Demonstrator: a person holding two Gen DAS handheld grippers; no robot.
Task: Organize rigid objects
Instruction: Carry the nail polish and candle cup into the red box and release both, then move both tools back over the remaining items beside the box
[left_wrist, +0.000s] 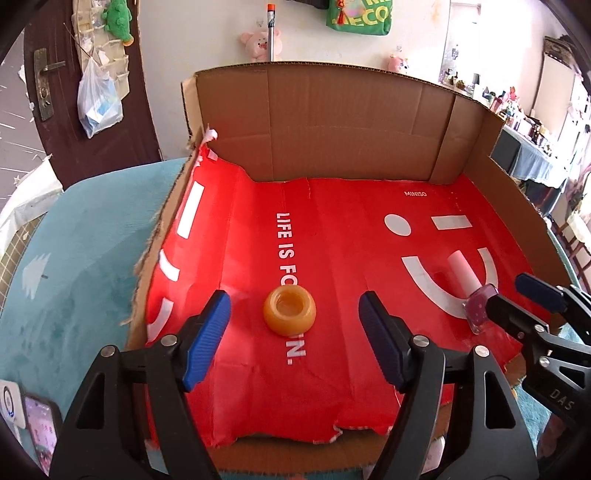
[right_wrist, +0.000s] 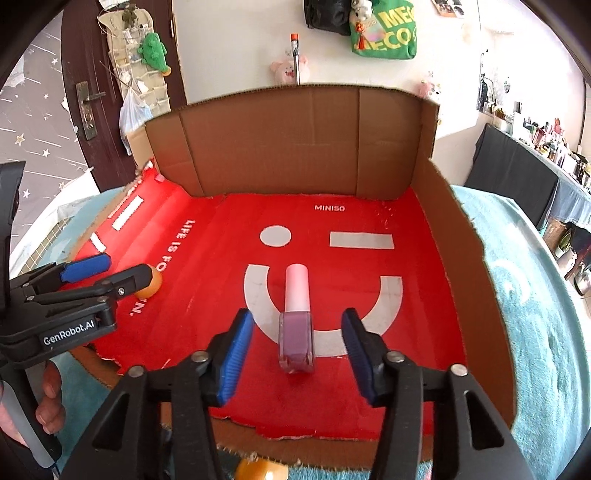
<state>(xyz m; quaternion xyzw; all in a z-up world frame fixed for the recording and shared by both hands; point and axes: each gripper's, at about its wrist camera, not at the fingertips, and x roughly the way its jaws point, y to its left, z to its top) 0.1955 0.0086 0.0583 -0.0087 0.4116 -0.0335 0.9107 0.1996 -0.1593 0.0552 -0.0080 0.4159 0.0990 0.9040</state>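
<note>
Landmark: the red paper sheet (left_wrist: 332, 258) printed with a winking face and white lettering, lying as a floor inside an open cardboard box (left_wrist: 325, 122) on a teal fuzzy cover (left_wrist: 81, 258).

Left gripper (left_wrist: 295, 325): jaws spread wide and holding nothing. It points forward and slightly down over the near edge of the red sheet, its blue pads (left_wrist: 210, 336) on either side of the white lettering. In the right wrist view the same tool (right_wrist: 110, 269) reaches in from the left, and the person's fingers (right_wrist: 51, 398) wrap its handle low at that side.

Amber ring (left_wrist: 290, 312): a squat, glossy, doughnut-shaped piece lying flat on the red sheet, hollow side up, right on the lettering. It sits between the left tool's two pads but slightly ahead of them, touching neither.

Right gripper (right_wrist: 297, 332): jaws apart, nothing clamped. It is aimed forward over the printed smile on the right half of the sheet.

Nail polish bottle (right_wrist: 296, 321): lying on its side across the white smile curve, purple glass body toward the camera, pale pink cap (right_wrist: 296, 288) pointing toward the box's back wall. The body lies between the right tool's blue pads (right_wrist: 236, 354) with a clear gap on each side.

Near edge: a rounded orange thing (right_wrist: 260, 470) shows just outside the box, only partly visible.
</note>
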